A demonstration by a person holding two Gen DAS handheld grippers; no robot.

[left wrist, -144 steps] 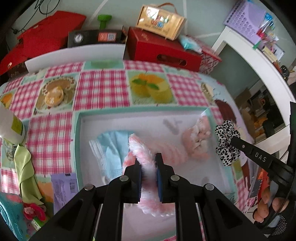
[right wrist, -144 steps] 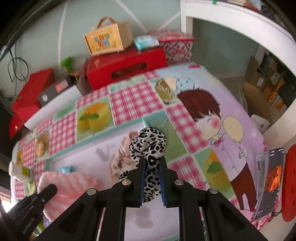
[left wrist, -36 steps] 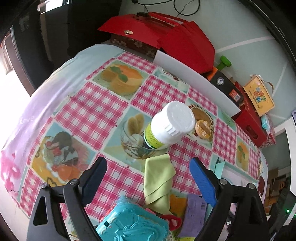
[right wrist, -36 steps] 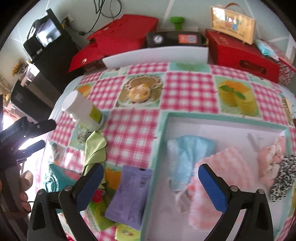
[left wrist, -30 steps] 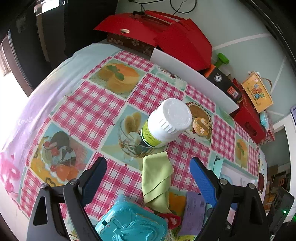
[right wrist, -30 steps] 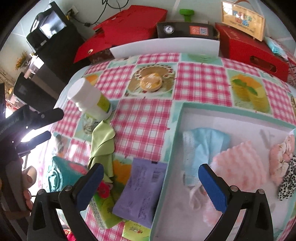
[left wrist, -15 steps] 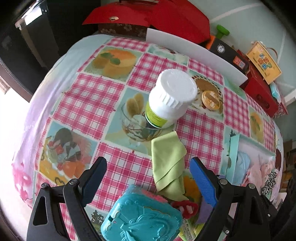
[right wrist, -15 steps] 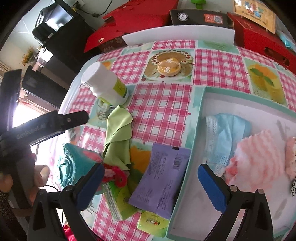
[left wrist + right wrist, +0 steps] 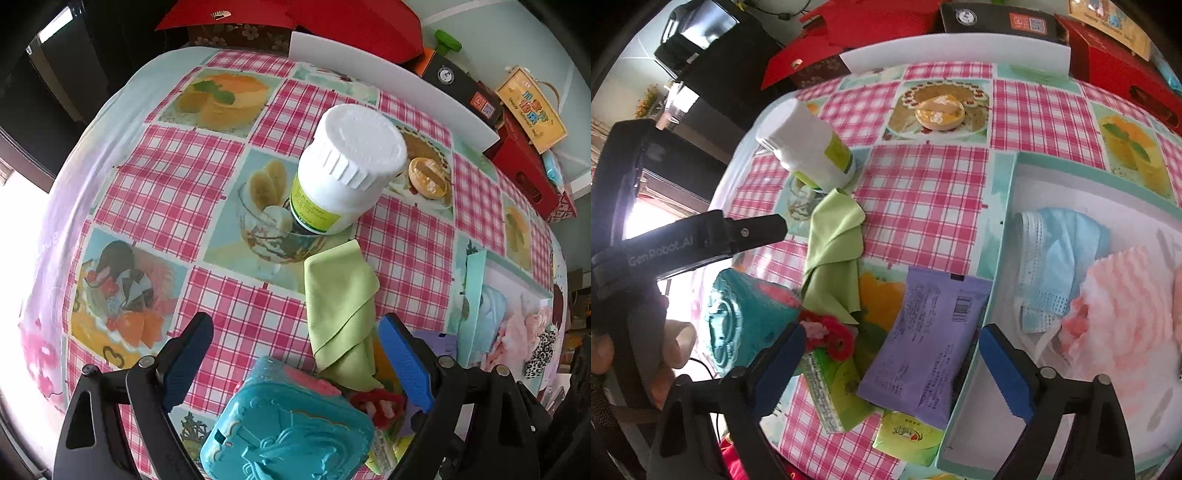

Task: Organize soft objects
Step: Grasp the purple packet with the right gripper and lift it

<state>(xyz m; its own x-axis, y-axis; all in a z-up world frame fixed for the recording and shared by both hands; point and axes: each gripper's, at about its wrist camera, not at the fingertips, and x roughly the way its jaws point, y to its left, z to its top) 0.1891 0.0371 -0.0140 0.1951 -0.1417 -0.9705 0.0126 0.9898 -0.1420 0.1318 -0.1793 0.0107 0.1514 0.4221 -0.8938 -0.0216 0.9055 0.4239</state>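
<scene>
**Both grippers empty over the clutter beside the tray**

The white tray [image 9: 1004, 236] already holds a blue face mask [image 9: 1060, 254] and a pink fuzzy cloth [image 9: 1123, 302], presumably because soft things are being gathered there. Outside its left wall, the green cloth [image 9: 340, 306] lies folded below the white bottle [image 9: 343, 166], with a red-and-pink scrunchie [image 9: 827, 334] and a purple packet [image 9: 931, 339] just beside the tray. The left gripper [image 9: 291, 365] hangs over the green cloth and a teal box [image 9: 288, 424], jaws wide apart, nothing between them. The right gripper [image 9: 892, 373] is closing, its pads pressing on nothing, the packet below them. I'd guess the cloth goes next.
</scene>
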